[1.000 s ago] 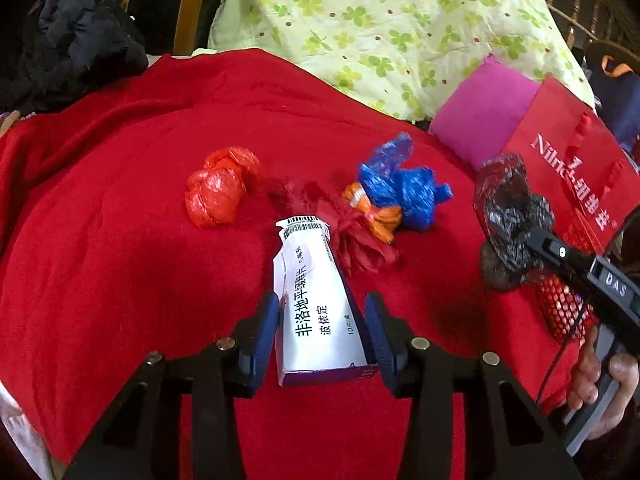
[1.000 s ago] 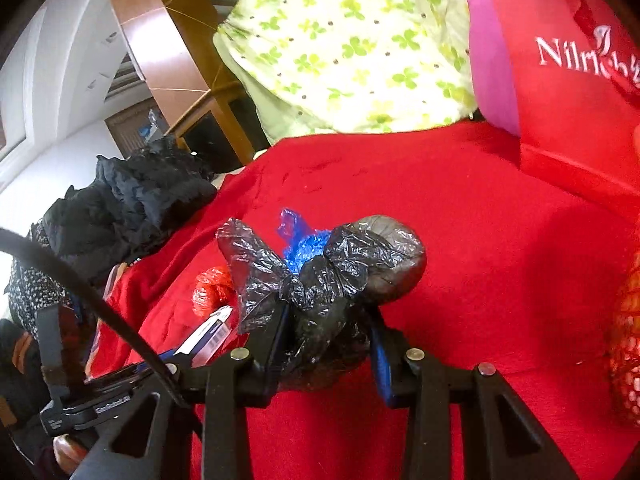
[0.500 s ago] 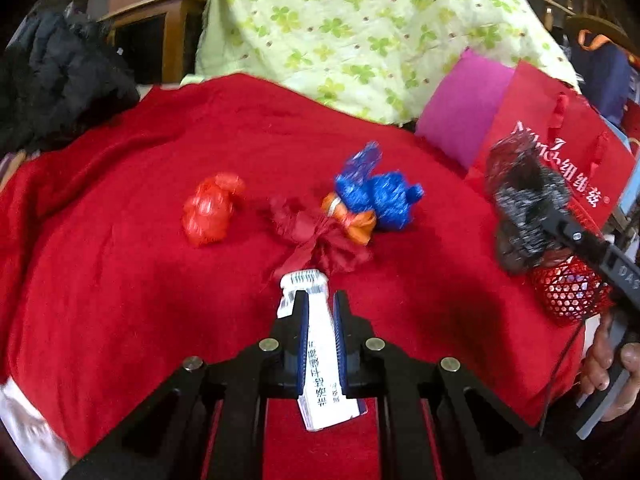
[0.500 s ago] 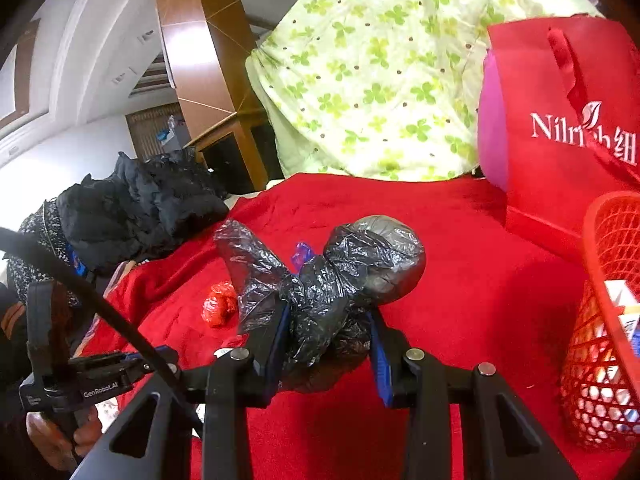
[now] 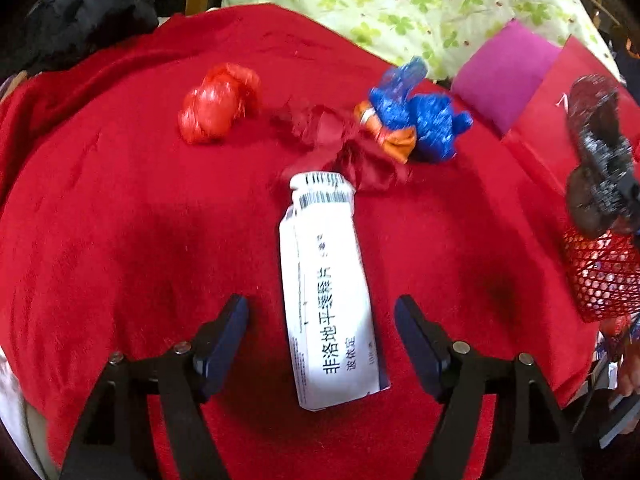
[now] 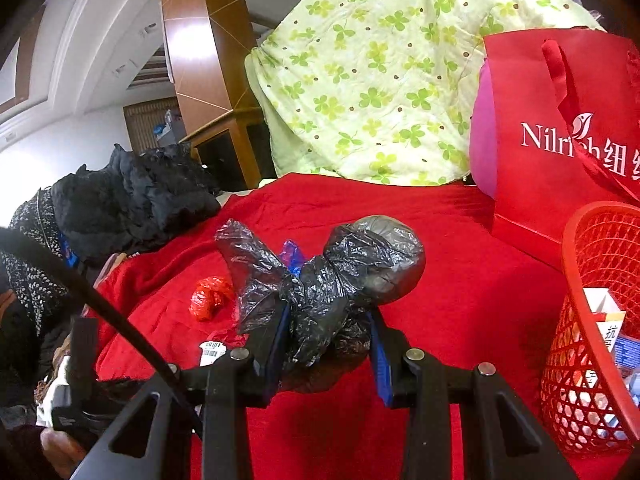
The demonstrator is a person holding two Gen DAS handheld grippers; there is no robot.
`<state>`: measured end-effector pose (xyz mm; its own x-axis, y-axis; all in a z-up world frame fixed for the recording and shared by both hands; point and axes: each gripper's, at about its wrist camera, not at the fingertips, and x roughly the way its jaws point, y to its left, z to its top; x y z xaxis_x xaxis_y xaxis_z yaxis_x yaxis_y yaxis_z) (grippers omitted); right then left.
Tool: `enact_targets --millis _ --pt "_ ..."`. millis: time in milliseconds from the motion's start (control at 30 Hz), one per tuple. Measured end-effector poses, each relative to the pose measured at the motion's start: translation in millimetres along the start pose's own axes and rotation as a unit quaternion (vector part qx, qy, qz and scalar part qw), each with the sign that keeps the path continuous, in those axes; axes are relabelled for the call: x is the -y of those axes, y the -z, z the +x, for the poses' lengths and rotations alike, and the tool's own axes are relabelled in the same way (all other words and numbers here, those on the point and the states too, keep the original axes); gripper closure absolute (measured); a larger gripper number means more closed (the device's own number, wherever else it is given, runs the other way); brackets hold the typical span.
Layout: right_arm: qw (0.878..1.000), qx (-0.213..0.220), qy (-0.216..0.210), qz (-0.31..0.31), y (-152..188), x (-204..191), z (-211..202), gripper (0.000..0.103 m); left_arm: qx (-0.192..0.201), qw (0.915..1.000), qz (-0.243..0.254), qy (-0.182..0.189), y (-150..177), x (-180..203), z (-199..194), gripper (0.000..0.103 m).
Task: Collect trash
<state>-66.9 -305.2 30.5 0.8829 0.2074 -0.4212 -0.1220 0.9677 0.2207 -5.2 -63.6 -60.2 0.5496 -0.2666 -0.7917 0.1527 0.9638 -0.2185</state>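
Note:
A white medicine box (image 5: pixel 328 288) lies flat on the red blanket (image 5: pixel 120 220), between the spread fingers of my left gripper (image 5: pixel 322 328), which is open and not touching it. Beyond it lie a red plastic wad (image 5: pixel 218 102), a crumpled dark red wrapper (image 5: pixel 348 144), an orange scrap (image 5: pixel 394 140) and a blue plastic wad (image 5: pixel 420 114). My right gripper (image 6: pixel 328 340) is shut on a knotted black plastic bag (image 6: pixel 340 276), held above the blanket to the left of the red mesh basket (image 6: pixel 592 320). The bag (image 5: pixel 596 168) and basket (image 5: pixel 600 276) also show at the right edge of the left wrist view.
The basket holds several small boxes (image 6: pixel 608 320). A red paper shopping bag (image 6: pixel 560 140) and a magenta cushion (image 5: pixel 504 72) stand behind it. A green clover-print quilt (image 6: pixel 380 80) is piled at the back. A black jacket (image 6: pixel 132 196) lies at the far left.
My left gripper squeezed the medicine box half a second ago, and has now opened wide; the box lies flat on the blanket. My right gripper carried the black bag toward the basket.

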Motion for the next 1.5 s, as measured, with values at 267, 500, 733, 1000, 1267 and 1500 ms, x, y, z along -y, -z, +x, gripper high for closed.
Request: enact_targets --millis 267,500,733,1000,1267,1500 --pt "1.000 0.008 0.007 -0.012 2 1 -7 0.064 0.011 0.9996 -0.008 0.024 -4 -7 -3 0.055" --pt "0.999 0.027 0.007 -0.016 1 0 -18 0.064 0.051 0.9972 0.009 0.054 -19 9 -35 0.055" --pt "0.997 0.073 0.016 -0.032 -3 -2 -46 0.064 0.116 0.9894 0.076 0.045 -39 52 -82 0.055" --pt "0.989 0.135 0.047 -0.028 -9 13 -91 0.064 0.166 0.9709 0.169 0.037 -52 123 -118 0.055" --pt "0.979 0.181 0.088 0.024 -11 59 -136 0.064 0.195 0.9501 0.242 0.032 -55 196 -129 0.055" --pt "0.970 0.206 0.119 0.059 -8 94 -169 0.064 0.198 0.9367 0.286 0.041 -46 247 -129 0.055"
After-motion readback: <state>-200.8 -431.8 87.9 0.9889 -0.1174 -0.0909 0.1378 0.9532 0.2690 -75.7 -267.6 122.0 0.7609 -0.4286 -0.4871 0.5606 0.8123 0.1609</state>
